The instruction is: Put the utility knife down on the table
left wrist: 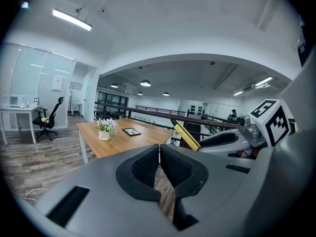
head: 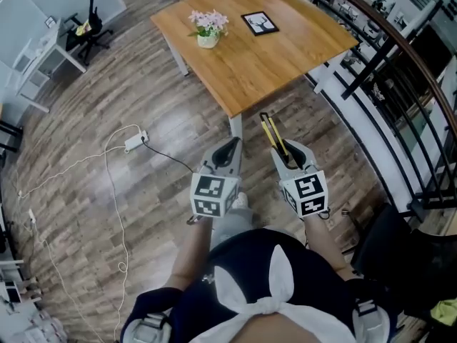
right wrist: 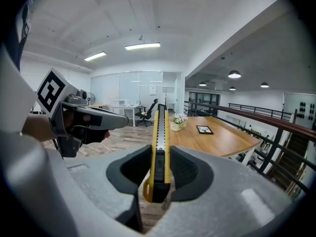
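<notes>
grey plank floor (head: 86,213) is filling most of the head view, and the person is standing on it, short of the table. nearest, both grippers are pointing forward in front of the body, side by side. the left gripper (head: 232,145) is carrying nothing: its own view is showing the pads pressed together with only floor behind them, so it seems to be riding along as a spare hand. the right gripper (head: 288,153) is clamping the knife (head: 273,134) by its butt end, with the jaws narrowed onto the yellow body and the pads pressing on both flat sides. the knife is pointing along the jaws, most of its length sticking out past the tips toward the table. held that way, i judge, the far end can meet the top first and the body can then be laid flat. it is hanging over floor, just short of the table's near corner, touching nothing but the pads. whether the blade is out i cannot tell.

further out, a white cable (head: 107,156) is trailing over the floor at the left, well apart from the grippers. the table (head: 285,56) is lying ahead, mostly bare. flowers (head: 208,27) and a frame (head: 259,23) are sitting toward its far side, leaving the near half free for the knife. a railing (head: 385,56) is running along the right, close beside the table, so the open approach looks to be from this near corner. a chair (head: 89,31) is standing far off at the left.
</notes>
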